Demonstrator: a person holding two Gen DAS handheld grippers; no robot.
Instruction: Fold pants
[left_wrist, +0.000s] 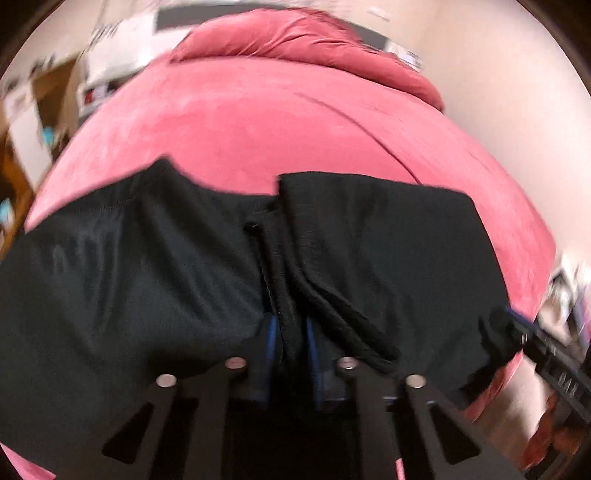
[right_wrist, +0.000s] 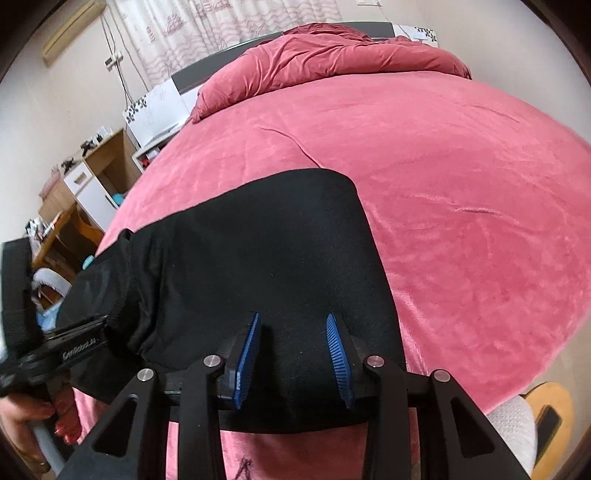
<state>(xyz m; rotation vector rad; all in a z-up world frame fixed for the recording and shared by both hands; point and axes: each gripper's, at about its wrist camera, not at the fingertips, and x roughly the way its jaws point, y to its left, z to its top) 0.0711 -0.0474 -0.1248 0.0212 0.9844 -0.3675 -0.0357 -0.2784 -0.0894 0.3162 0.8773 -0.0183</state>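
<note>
Black pants (right_wrist: 258, 258) lie on a pink bed cover (right_wrist: 461, 203). In the left wrist view my left gripper (left_wrist: 290, 332) is shut on a bunched fold of the pants (left_wrist: 147, 277), which drape to both sides of its blue pads (left_wrist: 271, 332). In the right wrist view my right gripper (right_wrist: 293, 347) is open, its blue pads (right_wrist: 247, 354) spread over the flat near end of the pants without pinching cloth. The left gripper (right_wrist: 74, 343) shows at the left edge there, held by a hand and gripping the pants' edge.
A crumpled pink duvet (right_wrist: 351, 51) lies at the head of the bed. Wooden shelves and white drawers (right_wrist: 85, 177) stand left of the bed. A chair with a white cushion (right_wrist: 517, 424) stands at the bed's near right corner.
</note>
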